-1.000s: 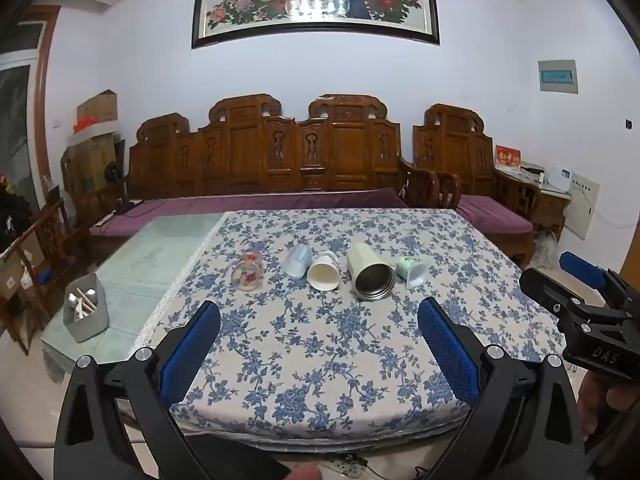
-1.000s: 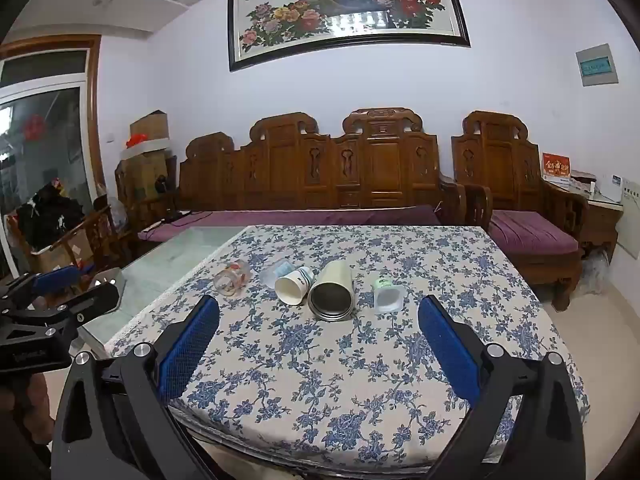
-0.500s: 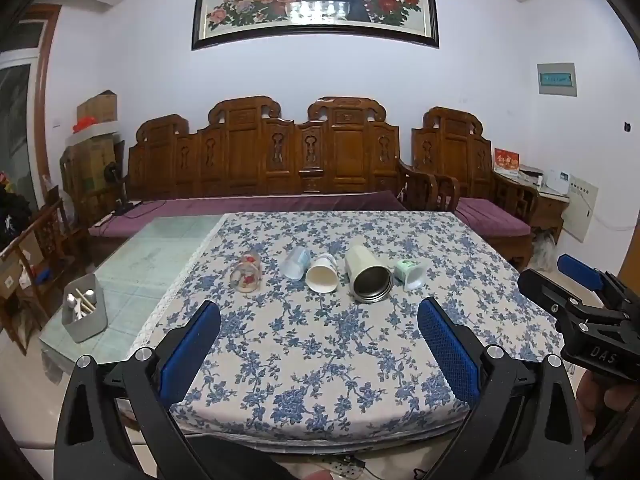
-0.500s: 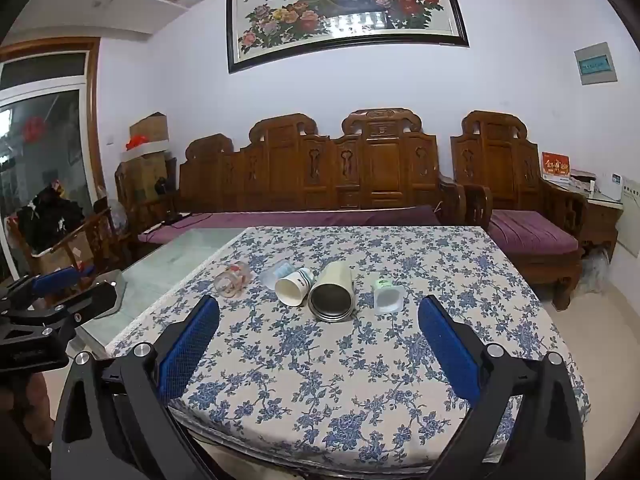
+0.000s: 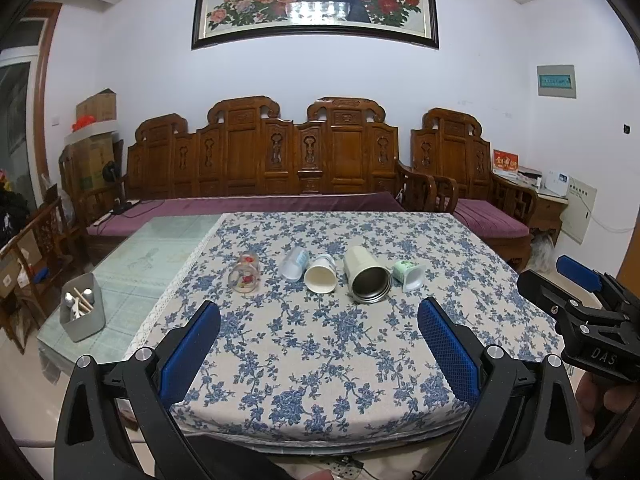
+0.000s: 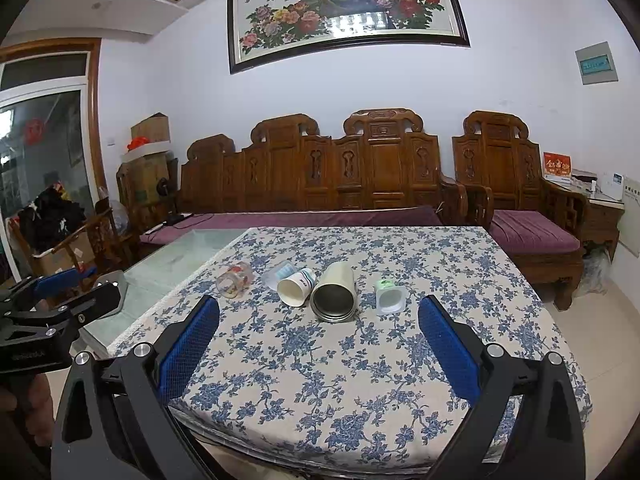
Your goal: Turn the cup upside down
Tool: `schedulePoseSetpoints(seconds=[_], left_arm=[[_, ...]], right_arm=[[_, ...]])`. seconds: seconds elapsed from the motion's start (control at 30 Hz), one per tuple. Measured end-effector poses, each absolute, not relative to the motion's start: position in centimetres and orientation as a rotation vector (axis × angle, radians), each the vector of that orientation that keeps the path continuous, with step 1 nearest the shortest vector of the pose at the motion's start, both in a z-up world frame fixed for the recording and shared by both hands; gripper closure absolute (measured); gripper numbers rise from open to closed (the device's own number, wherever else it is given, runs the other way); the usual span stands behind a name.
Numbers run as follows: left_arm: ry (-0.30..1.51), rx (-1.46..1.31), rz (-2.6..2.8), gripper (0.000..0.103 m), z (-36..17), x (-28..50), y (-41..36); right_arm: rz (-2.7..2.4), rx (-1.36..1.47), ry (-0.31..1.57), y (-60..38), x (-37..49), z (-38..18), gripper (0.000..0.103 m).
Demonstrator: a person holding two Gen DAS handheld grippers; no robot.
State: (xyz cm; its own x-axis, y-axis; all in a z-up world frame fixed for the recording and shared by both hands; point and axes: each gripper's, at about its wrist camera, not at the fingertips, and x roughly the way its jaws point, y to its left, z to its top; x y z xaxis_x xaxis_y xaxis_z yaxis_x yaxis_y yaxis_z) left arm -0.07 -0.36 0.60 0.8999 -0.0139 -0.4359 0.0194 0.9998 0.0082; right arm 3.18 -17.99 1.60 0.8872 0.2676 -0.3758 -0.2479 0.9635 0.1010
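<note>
Left to right on the floral tablecloth (image 5: 320,360): left gripper (image 5: 318,344), jaws spread wide, holding nothing, near the table's near edge; five cups on their sides in a row at mid-table: glass cup (image 5: 245,276), clear plastic cup (image 5: 294,264), paper cup (image 5: 320,276), steel tumbler (image 5: 368,278), small yogurt cup (image 5: 409,274); right gripper (image 6: 318,344), equally wide, empty.

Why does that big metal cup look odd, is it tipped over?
Yes. The metal cup lies on its side on the tablecloth, open mouth facing the camera.
</note>
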Motion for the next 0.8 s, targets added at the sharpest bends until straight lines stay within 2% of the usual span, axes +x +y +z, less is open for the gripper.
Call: schedulePoseSetpoints(seconds=[0.8], left_arm=[[0.447,0.007,-0.031,0.008,1.26,-0.05,-0.64]], right_arm=[[0.269,0.056,0.397,-17.65,3.1,1.75,0.003]])
